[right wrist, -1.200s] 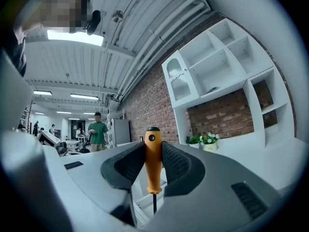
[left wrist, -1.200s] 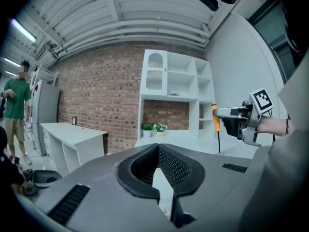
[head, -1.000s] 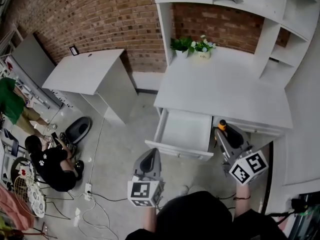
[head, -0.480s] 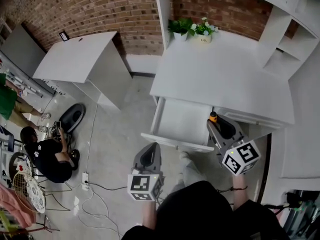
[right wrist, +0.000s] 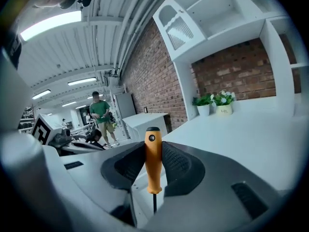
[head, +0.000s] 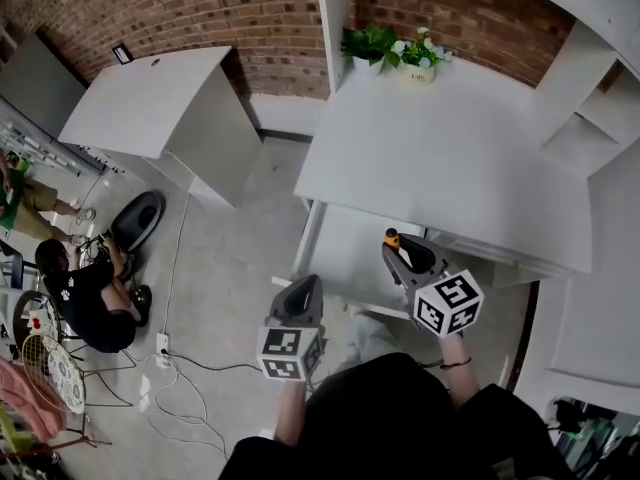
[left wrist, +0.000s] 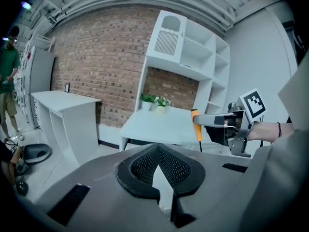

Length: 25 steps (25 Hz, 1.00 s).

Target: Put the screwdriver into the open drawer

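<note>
Screwdriver (right wrist: 153, 151) — orange handle, thin dark shaft, upright — pinched in right gripper (right wrist: 152, 170) jaws; left gripper (left wrist: 158, 157) jaws pressed together.

Glossy orange plastic handle on the screwdriver (right wrist: 153, 154) — rough brick wall (head: 200, 18), smooth matt-white desk (head: 450, 138).
</note>
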{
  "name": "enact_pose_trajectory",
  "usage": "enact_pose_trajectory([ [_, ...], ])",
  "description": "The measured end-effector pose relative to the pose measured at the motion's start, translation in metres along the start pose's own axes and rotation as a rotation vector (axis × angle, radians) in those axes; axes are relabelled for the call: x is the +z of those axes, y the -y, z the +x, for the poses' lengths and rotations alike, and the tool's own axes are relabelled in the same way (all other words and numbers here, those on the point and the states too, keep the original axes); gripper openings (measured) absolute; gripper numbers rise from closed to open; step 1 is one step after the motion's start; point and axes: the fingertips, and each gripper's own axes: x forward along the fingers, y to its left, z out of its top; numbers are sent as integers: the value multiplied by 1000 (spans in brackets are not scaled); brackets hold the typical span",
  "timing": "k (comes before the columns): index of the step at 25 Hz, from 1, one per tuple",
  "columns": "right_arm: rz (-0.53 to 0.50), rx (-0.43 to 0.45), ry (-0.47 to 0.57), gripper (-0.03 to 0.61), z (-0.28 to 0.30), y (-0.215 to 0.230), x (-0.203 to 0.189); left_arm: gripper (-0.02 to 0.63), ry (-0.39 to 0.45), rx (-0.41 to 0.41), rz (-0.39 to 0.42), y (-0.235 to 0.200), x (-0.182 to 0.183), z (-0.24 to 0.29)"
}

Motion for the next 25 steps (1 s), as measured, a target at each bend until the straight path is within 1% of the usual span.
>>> enact_pose_trajectory([
  [4,12,61,-72,110,28,5,-18,9,-68,-6,-7,-4,-6,26],
  [10,0,137,-186,110,63,12,-52,9,-119,10,-63,-12,-16,53],
  [16,14,151,-301,110,98,24,-87,9,-198,-6,-120,-25,-36,74],
  [21,29,164,-407,110,125,29,-124,9,-265,-62,-150,-28,-46,91],
  [25,44,168,-481,110,141,37,-155,9,-291,-93,-153,-28,-55,106],
])
